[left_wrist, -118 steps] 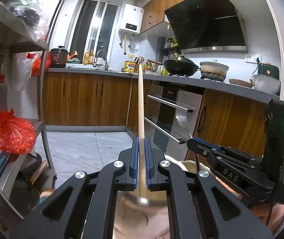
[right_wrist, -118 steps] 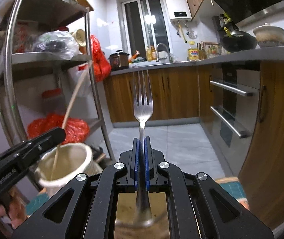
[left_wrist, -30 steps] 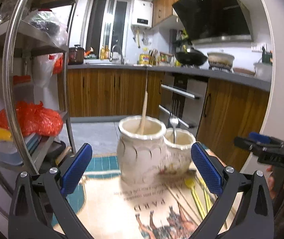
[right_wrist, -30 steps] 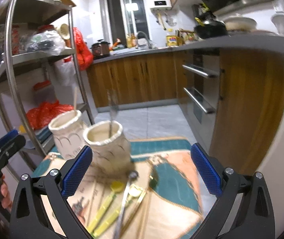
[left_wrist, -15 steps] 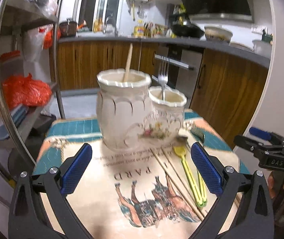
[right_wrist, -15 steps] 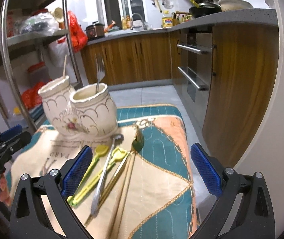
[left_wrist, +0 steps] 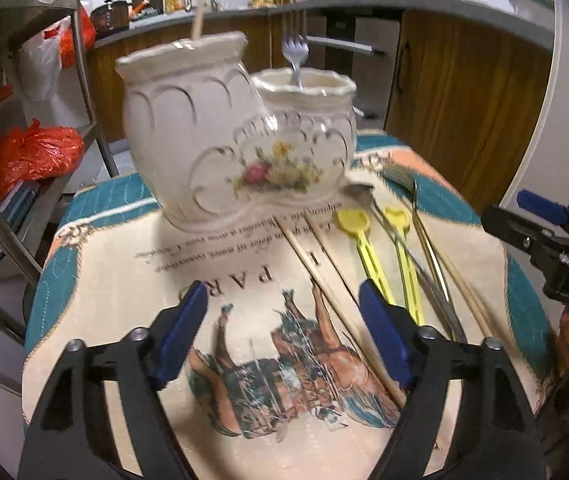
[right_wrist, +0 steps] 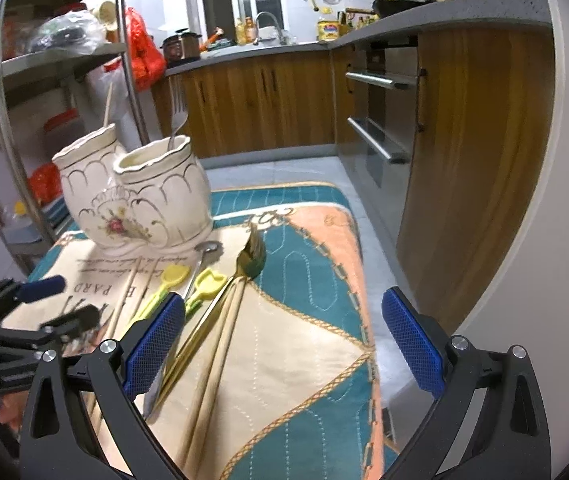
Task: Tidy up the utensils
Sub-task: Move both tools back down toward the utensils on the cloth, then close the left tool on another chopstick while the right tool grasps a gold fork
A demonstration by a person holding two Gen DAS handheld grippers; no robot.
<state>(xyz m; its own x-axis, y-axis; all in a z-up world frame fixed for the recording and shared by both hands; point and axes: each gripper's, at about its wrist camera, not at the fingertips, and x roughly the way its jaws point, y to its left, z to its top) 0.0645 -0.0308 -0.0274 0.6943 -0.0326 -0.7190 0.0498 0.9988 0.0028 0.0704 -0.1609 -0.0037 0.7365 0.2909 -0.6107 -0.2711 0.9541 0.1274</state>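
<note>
While a wooden chopstick (left_wrist: 340, 304) lies loose on the printed cloth (left_wrist: 132, 272) near the twin ceramic holder (left_wrist: 220, 136), the left gripper (left_wrist: 284, 332) straddles it, jaws apart and just narrowing, nothing clamped; right gripper (right_wrist: 284, 344) gapes empty over the gold spoon (right_wrist: 250, 256), presumably next.

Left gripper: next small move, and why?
Probably ease the left gripper down and close on the wooden chopstick lying on the cloth between its jaws. They have just been closing but still stand apart, nothing gripped. One chopstick already stands in the taller jar.
</note>
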